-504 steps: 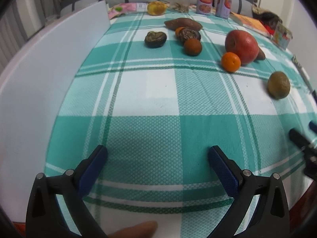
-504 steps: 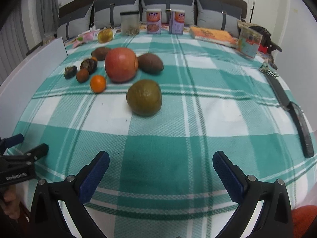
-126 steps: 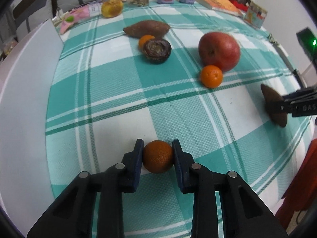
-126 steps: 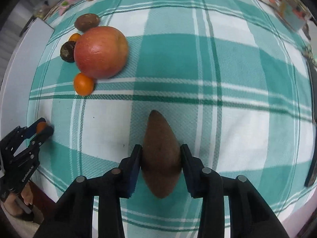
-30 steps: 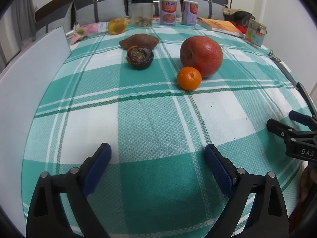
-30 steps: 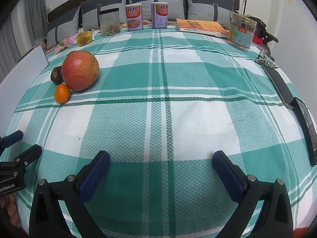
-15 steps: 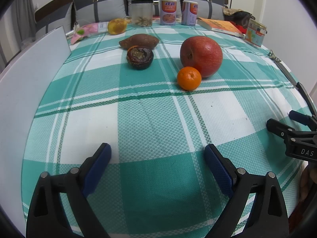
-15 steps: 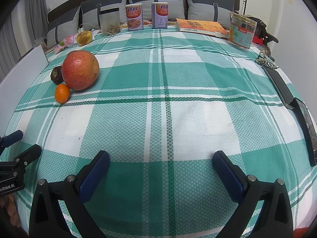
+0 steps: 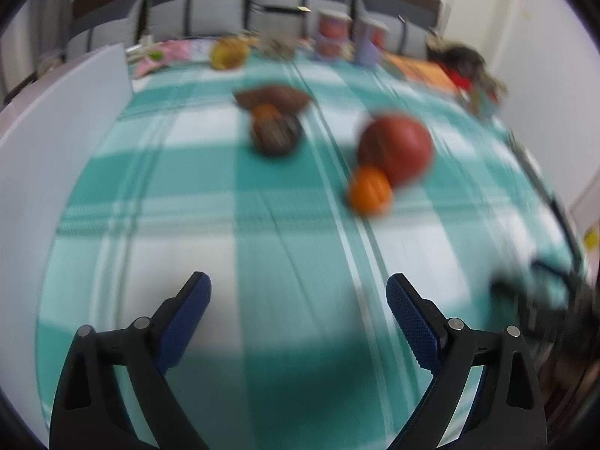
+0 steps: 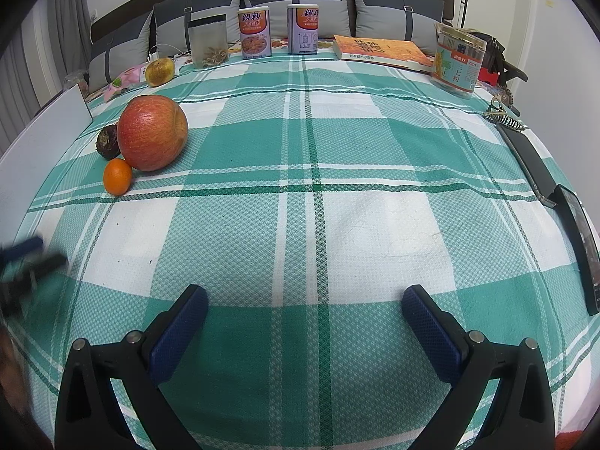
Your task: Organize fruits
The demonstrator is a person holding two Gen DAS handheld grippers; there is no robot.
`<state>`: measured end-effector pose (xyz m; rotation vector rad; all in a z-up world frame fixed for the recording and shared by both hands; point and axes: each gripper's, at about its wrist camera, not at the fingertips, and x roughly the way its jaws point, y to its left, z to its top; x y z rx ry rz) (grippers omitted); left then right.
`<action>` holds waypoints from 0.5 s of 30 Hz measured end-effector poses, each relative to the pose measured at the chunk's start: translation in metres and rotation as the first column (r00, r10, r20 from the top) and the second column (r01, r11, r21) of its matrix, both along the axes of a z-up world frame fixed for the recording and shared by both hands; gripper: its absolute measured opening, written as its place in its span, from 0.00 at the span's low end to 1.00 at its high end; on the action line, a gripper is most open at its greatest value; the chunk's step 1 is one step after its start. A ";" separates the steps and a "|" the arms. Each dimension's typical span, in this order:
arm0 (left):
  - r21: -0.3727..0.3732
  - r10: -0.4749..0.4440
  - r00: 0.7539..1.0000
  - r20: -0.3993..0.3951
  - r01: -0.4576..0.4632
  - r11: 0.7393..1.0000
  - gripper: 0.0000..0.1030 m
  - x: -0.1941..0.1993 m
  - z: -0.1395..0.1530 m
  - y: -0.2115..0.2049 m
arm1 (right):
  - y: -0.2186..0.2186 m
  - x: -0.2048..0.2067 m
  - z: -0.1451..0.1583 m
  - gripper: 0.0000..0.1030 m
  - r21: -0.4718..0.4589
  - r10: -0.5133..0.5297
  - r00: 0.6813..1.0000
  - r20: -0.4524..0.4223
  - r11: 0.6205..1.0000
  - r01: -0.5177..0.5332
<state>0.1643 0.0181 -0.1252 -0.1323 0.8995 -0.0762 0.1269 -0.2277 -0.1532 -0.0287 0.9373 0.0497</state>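
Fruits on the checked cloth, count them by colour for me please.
Red: 1, the big round red apple
Orange: 2, small orange tangerines
Dark brown: 2, wrinkled round fruit, long brown one
Yellow: 1, far yellowish fruit
Total: 6

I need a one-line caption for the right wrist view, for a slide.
Open right gripper over checked cloth; apple, orange and dark fruit clustered far left.

On the checked cloth you have the big red apple (image 10: 152,132) with the small orange (image 10: 117,176) just in front of it, a dark wrinkled fruit (image 10: 107,142) behind, and farther back (blurred) a brown sweet potato (image 9: 273,96).
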 end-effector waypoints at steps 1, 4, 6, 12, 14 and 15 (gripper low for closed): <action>-0.010 0.028 1.000 0.004 -0.028 1.000 0.93 0.017 0.007 0.007 | 0.000 0.000 0.000 1.00 0.000 0.000 1.000 0.000 1.000 0.000; -0.032 0.081 0.996 -0.020 -0.082 0.996 0.93 0.063 0.014 0.021 | 0.000 0.000 0.000 1.00 -0.001 0.003 1.000 -0.001 1.000 -0.003; -0.035 0.090 0.995 -0.040 -0.091 0.995 0.92 0.087 0.010 0.023 | 0.000 0.000 0.000 1.00 -0.001 0.004 1.000 -0.002 1.000 -0.004; 0.011 0.075 0.996 -0.045 -0.075 0.997 0.84 0.123 -0.007 0.009 | 0.001 0.001 0.000 1.00 -0.001 0.003 1.000 -0.002 1.000 -0.003; 0.019 0.056 0.997 -0.044 -0.055 0.998 0.47 0.125 -0.010 0.006 | 0.001 0.001 0.000 1.00 -0.001 0.003 1.000 -0.002 1.000 -0.003; 0.017 0.050 0.997 -0.060 -0.049 0.999 0.44 0.125 -0.013 0.007 | 0.001 0.001 0.000 1.00 -0.001 0.003 1.000 -0.002 1.000 -0.003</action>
